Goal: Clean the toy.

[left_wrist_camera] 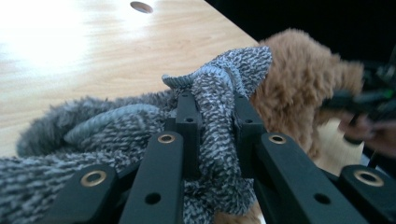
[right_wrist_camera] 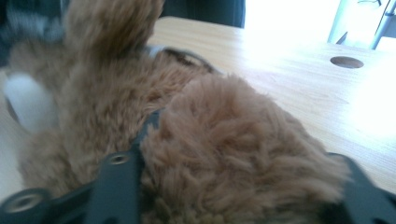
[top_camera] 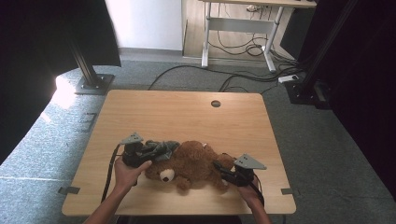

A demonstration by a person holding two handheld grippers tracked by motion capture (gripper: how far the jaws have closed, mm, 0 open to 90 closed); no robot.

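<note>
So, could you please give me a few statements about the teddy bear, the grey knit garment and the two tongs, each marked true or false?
1. The left tongs are shut on the grey knit garment. True.
2. The brown teddy bear stands upright at the table's far edge. False: it lies near the person's edge of the wooden table.
3. The right tongs have a furry part of the bear between their jaws. True.
4. The garment is bright red. False: it is mottled grey.
5. The table top has a round hole near its far edge. True.
</note>
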